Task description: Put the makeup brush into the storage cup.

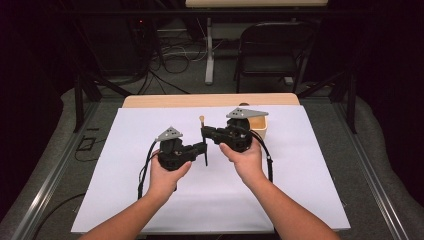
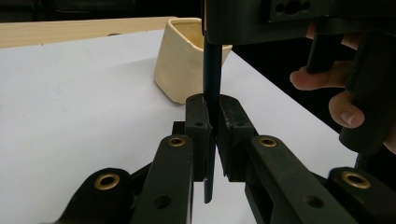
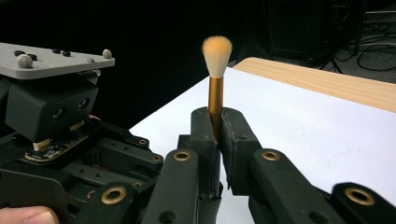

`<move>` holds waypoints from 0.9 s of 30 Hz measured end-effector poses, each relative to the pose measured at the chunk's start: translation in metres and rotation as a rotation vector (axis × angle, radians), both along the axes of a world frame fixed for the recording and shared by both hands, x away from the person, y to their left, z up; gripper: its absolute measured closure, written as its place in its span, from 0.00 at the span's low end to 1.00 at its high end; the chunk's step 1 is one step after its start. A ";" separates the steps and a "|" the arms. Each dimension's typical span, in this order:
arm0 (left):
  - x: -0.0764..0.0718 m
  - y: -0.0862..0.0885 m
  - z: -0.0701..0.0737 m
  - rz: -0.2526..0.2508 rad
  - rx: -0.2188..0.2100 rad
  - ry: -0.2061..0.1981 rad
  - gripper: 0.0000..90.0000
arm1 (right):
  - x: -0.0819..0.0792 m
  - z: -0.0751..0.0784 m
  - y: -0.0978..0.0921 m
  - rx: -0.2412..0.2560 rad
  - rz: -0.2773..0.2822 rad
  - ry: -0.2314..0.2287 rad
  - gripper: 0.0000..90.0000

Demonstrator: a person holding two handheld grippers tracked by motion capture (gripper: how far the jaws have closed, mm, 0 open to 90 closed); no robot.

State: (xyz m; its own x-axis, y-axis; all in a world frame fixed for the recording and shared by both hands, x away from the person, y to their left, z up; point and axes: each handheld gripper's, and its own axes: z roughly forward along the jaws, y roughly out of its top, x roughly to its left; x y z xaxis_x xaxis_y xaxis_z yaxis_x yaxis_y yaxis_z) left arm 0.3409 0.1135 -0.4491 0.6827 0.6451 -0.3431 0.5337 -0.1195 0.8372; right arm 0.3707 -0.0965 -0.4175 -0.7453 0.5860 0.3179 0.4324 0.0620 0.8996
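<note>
- Landmark: cream cup at the far right part of the white sheet, which covers a wooden table.
- Brush stands upright just left of the cup, off the sheet, bristles up, dark handle pointing down.
- Right gripper, held in the right hand, sits directly in front of the cup. Jaws pressed together on the brush's gold ferrule, just under the bristles.
- Left gripper, in the left hand, is further left of the cup and nearer the person. Jaws pinched on the dark handle lower down; the handle tip pokes out below them.
- Both grippers grip the same brush, right above left, tips nearly touching.
- Left gripper view: cup behind the handle, open top tilted toward the camera; right-hand fingers at right edge.
- Beyond the table: a dark chair and floor cables.
</note>
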 end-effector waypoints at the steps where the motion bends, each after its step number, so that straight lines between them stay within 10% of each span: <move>1: 0.000 0.000 0.000 0.000 0.000 0.000 0.93 | 0.000 0.000 0.000 -0.002 0.001 0.003 0.93; 27: -0.003 0.001 -0.001 -0.004 0.120 -0.053 0.93 | 0.000 0.002 -0.004 -0.025 0.015 0.007 0.85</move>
